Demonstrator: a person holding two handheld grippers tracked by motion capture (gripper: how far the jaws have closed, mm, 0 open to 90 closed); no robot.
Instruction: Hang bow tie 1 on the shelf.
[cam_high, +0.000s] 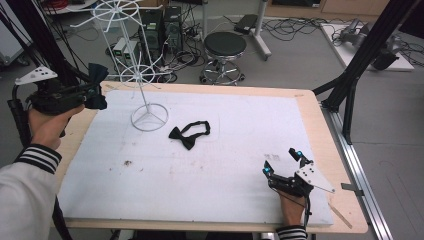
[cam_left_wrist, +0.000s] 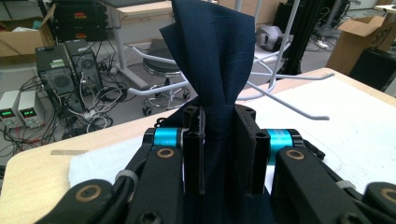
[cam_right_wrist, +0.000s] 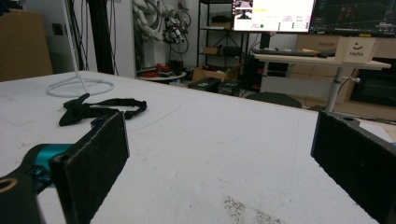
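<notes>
Left gripper (cam_left_wrist: 219, 154): jaws pinch the dark blue bow tie (cam_left_wrist: 215, 60) at its knot, held raised over the table's far left corner beside the white wire rack (cam_high: 142, 75). Right gripper (cam_high: 283, 165): jaws spread wide, empty, resting on the white mat (cam_high: 225, 150); a black bow tie (cam_high: 191, 133) lies mid-mat.

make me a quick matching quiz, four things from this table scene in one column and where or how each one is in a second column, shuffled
Things:
1. left gripper
2. right gripper
3. black bow tie
4. white wire rack

States:
A. lies flat near the middle of the white mat
B. stands upright at the mat's far left
C. jaws open, resting low at the mat's near right
D. jaws shut on a dark blue bow tie, lifted off the table's left edge

Pairs: 1-D, 2-C, 3-A, 4-B
</notes>
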